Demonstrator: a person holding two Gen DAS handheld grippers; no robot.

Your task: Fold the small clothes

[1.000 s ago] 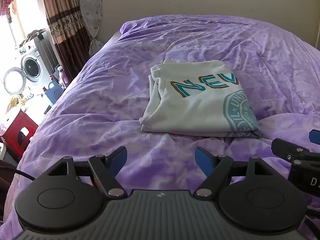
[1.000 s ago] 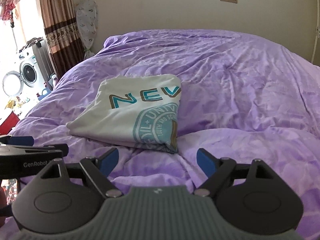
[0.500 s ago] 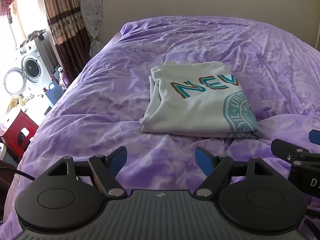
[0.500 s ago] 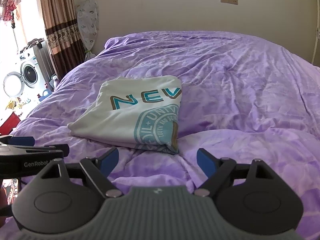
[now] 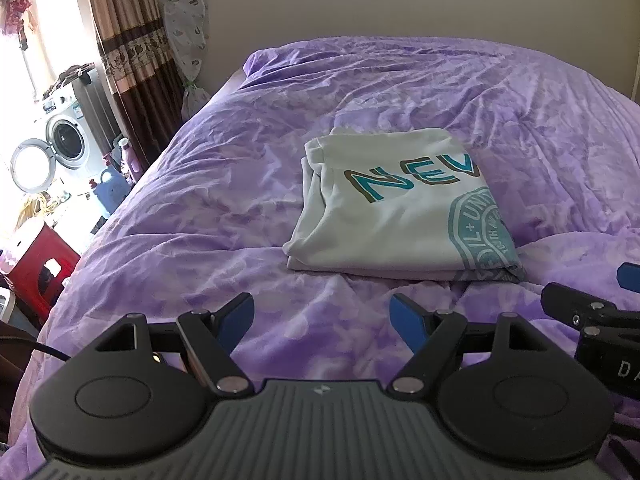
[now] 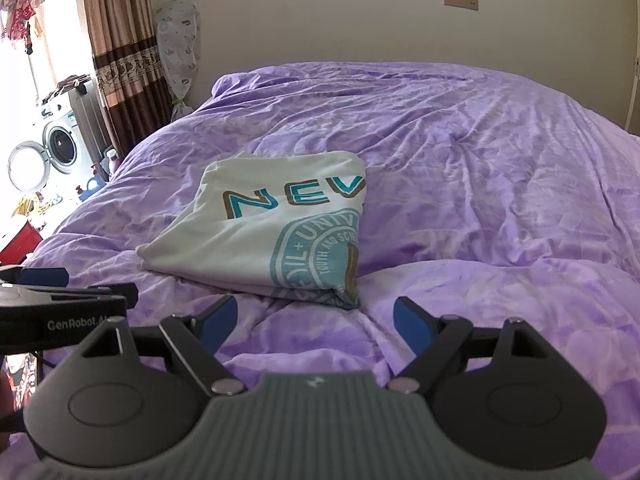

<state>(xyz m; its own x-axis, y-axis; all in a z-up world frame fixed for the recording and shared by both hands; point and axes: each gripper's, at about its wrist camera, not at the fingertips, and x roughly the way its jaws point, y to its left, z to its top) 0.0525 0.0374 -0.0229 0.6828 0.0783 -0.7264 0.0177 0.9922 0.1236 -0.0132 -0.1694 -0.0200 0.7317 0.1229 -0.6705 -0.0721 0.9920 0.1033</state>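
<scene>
A white T-shirt [image 5: 396, 208] with teal "NEV" lettering and a round teal emblem lies folded into a flat rectangle on the purple bedspread [image 5: 224, 216]. It also shows in the right wrist view [image 6: 272, 236]. My left gripper [image 5: 322, 320] is open and empty, held above the bedspread in front of the shirt's near left corner. My right gripper [image 6: 314, 318] is open and empty, held just in front of the shirt's near right corner. Neither gripper touches the shirt. Each gripper shows at the edge of the other's view.
The bed fills most of both views, with a plain wall [image 6: 360, 20] behind it. Left of the bed stand a curtain [image 5: 128, 52], a washing machine [image 5: 60, 140] with its door open, a blue jug [image 5: 112, 188] and a red stool [image 5: 36, 260].
Both grippers have drawn back and risen slightly, so the shirt sits a little lower and farther in both views. The shirt itself has not moved.
</scene>
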